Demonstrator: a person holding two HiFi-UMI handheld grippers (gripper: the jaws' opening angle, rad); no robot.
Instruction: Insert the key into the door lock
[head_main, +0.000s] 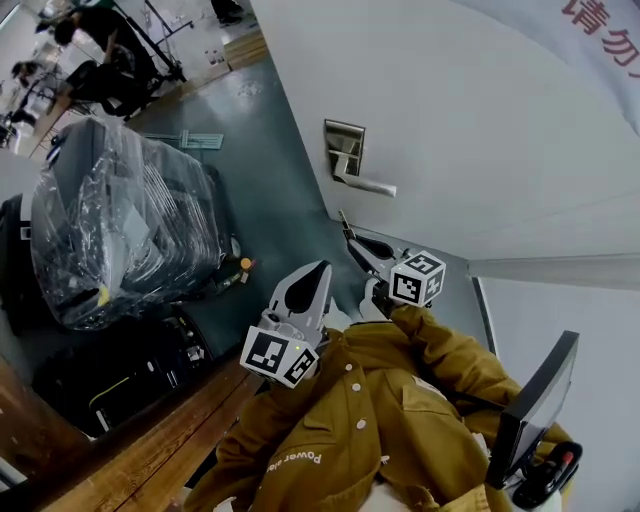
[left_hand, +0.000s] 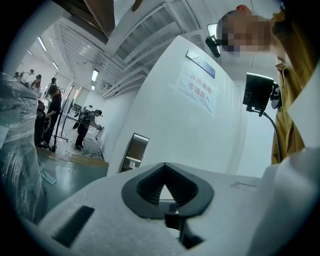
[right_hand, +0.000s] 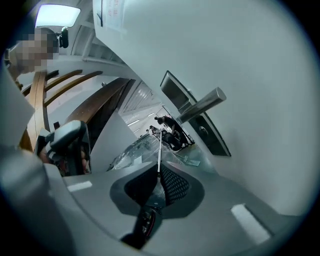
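The white door (head_main: 470, 130) carries a metal lock plate (head_main: 345, 150) with a lever handle (head_main: 365, 183). In the head view my right gripper (head_main: 350, 235) is just below that handle, pointing up at it. It is shut on a thin silver key (right_hand: 159, 155), whose blade sticks out past the pads. The right gripper view shows the lock plate (right_hand: 196, 114), its lever (right_hand: 202, 104) and a round keyhole (right_hand: 202, 131) a short way ahead and to the right of the key tip, apart from it. My left gripper (head_main: 313, 278) sits lower left, away from the door, jaws together with nothing between them (left_hand: 164, 167).
A plastic-wrapped stack of dark furniture (head_main: 120, 220) stands to the left on the green floor. People (head_main: 90, 50) work at the far end of the room. A wooden surface (head_main: 130, 450) lies at lower left. A dark screen on a stalk (head_main: 535, 410) hangs by the person's mustard jacket.
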